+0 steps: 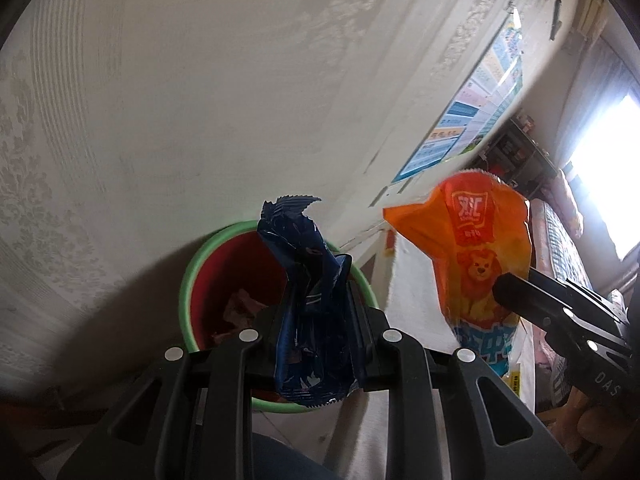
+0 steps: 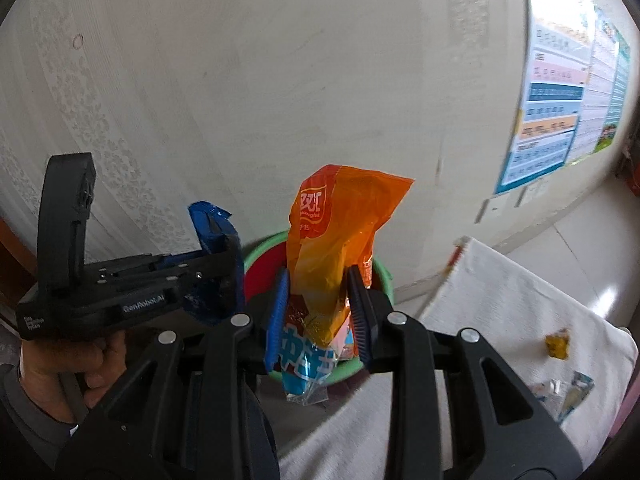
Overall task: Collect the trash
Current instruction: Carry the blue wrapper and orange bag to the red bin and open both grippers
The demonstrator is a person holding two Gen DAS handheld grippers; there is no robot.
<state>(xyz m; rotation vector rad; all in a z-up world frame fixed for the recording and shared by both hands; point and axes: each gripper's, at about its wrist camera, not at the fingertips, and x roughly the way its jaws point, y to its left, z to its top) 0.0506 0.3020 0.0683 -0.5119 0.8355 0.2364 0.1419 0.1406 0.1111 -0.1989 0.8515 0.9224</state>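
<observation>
1. One green-rimmed red bin (image 1: 192, 280), lower centre of the left view, holds crumpled pinkish scraps (image 1: 240, 312).
2. Left gripper (image 1: 318, 300) clamps one dark blue wrapper (image 1: 308, 280) over the bin.
3. Right gripper (image 2: 320, 312) clamps one orange snack bag (image 2: 336, 232) above it.
4. Two scraps lie at lower right of the right view on the white cloth (image 2: 500, 300): a yellow wrapper (image 2: 557, 343) and a clear wrapper (image 2: 562, 394).

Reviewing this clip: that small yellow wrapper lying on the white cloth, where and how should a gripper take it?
The yellow wrapper lies crumpled on the white cloth, apart from the clear wrapper. Probably come from above and pinch its raised crumpled middle.
</observation>
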